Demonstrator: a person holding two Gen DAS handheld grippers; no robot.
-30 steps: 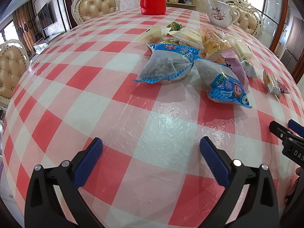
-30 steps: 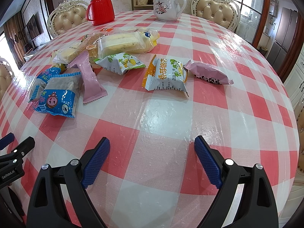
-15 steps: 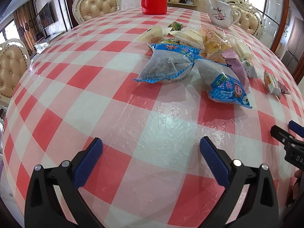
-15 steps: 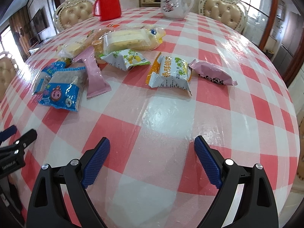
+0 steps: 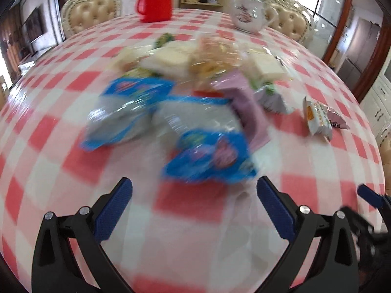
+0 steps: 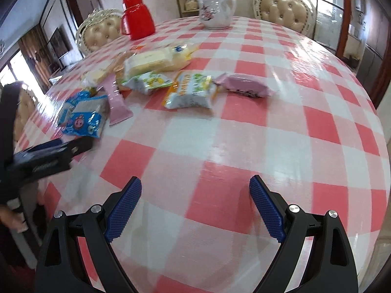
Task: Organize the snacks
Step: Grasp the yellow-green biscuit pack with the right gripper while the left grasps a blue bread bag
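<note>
The blue snack packet [image 5: 207, 156] is seen just above the wide-open left gripper [image 5: 194, 204], lying crosswise; the right gripper [image 6: 195, 207], also wide and empty, is farther.

Red-and-white checked tabletop [image 6: 244, 146], glossy. On it: a red flask [image 6: 138, 17] and white teapot [image 6: 216, 12] at the far edge, snack packets [image 6: 156, 78] heaped mid-left, a pink packet [image 6: 244, 86] lying apart.

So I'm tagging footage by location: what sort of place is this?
Most likely a home dining room: a table under a red checked cloth, tufted chairs around it, and a floral teapot beside a red flask.
</note>
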